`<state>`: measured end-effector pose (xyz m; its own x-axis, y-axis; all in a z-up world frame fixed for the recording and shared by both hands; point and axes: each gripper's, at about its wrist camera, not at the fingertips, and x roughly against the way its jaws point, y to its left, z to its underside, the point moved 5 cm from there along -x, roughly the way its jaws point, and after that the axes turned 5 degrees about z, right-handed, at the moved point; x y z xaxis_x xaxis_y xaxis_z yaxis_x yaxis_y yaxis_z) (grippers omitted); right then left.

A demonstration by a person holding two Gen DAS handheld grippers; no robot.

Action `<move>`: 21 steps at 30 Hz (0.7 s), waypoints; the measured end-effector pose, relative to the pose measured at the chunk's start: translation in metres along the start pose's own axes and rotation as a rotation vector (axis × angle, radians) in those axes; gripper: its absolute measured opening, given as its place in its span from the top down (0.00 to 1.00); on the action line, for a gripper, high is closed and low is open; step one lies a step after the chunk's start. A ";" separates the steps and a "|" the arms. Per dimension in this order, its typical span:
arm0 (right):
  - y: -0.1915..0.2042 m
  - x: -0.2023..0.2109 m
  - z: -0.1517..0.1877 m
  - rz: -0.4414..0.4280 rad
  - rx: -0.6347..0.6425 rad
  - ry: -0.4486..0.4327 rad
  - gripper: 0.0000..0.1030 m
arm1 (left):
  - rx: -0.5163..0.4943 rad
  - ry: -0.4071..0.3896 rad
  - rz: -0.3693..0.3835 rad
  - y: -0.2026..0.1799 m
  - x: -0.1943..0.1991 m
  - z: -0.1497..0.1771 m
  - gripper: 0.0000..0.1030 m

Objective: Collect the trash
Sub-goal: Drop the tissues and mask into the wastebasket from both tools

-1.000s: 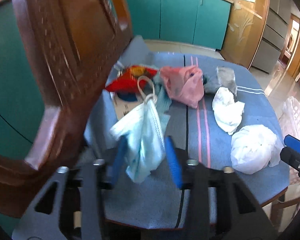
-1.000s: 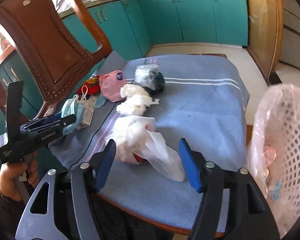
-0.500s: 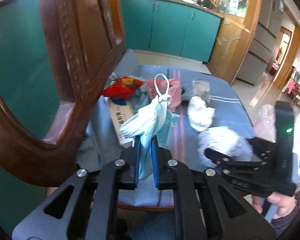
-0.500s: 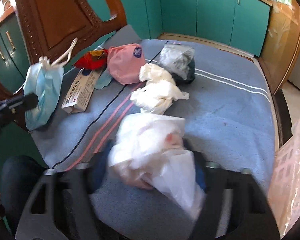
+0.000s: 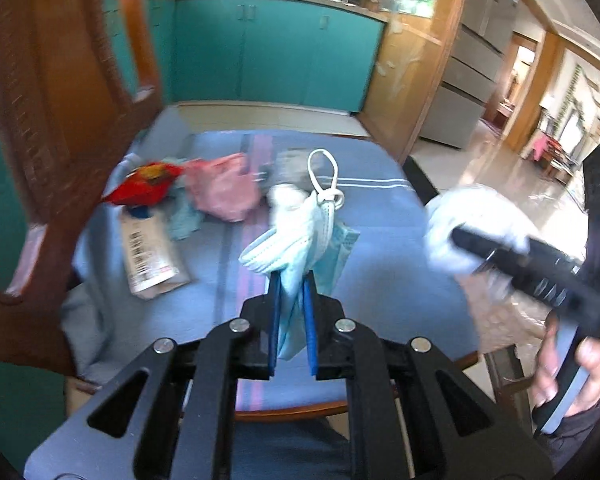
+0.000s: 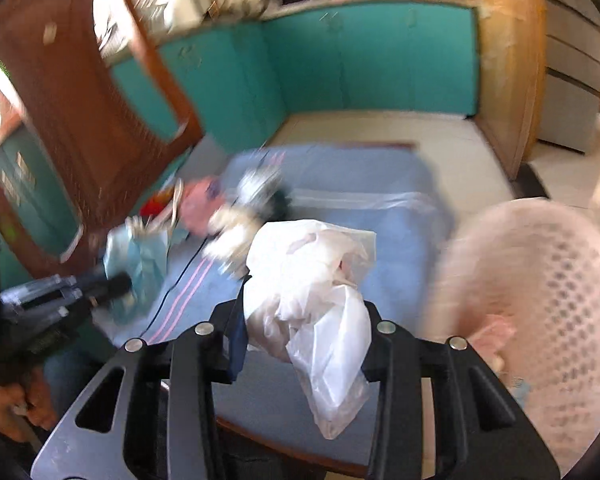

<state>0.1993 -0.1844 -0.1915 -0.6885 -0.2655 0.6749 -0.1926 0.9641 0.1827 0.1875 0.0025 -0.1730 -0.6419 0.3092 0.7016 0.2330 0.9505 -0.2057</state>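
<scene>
My left gripper is shut on a light blue face mask, which hangs above the blue-clothed table with its ear loops up. The right wrist view shows the same mask at the left gripper's tip. My right gripper has a crumpled white plastic bag between its fingers. Its jaws are closing on the bag, which is clear of the cloth. In the left wrist view that bag is at the right, off the table's edge. A hand holds the right gripper's handle.
A pink mesh basket stands close on the right of the table. On the cloth lie a pink bag, a red wrapper, a flat carton, white tissue and a grey bag. A carved wooden chair back rises at the left.
The left gripper shut on the mask and lifted it off the cloth. The right gripper went around the white bag, narrowed on it and raised it towards the basket side.
</scene>
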 end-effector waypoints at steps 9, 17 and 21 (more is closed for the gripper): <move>-0.142 0.059 0.025 0.309 -0.234 -0.011 0.62 | -0.167 -0.007 0.258 -0.117 -0.017 -0.020 0.88; -0.177 0.086 0.042 0.384 -0.301 -0.023 0.62 | -0.250 0.059 0.429 -0.199 -0.050 -0.014 0.88; -0.182 0.093 0.042 0.391 -0.307 -0.032 0.61 | -0.280 0.056 0.445 -0.216 -0.058 -0.010 0.54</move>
<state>0.1413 -0.3847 -0.1923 -0.6899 0.1211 0.7137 0.2959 0.9470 0.1254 0.1819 -0.2209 -0.1626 -0.3987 0.6714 0.6247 0.6652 0.6806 -0.3070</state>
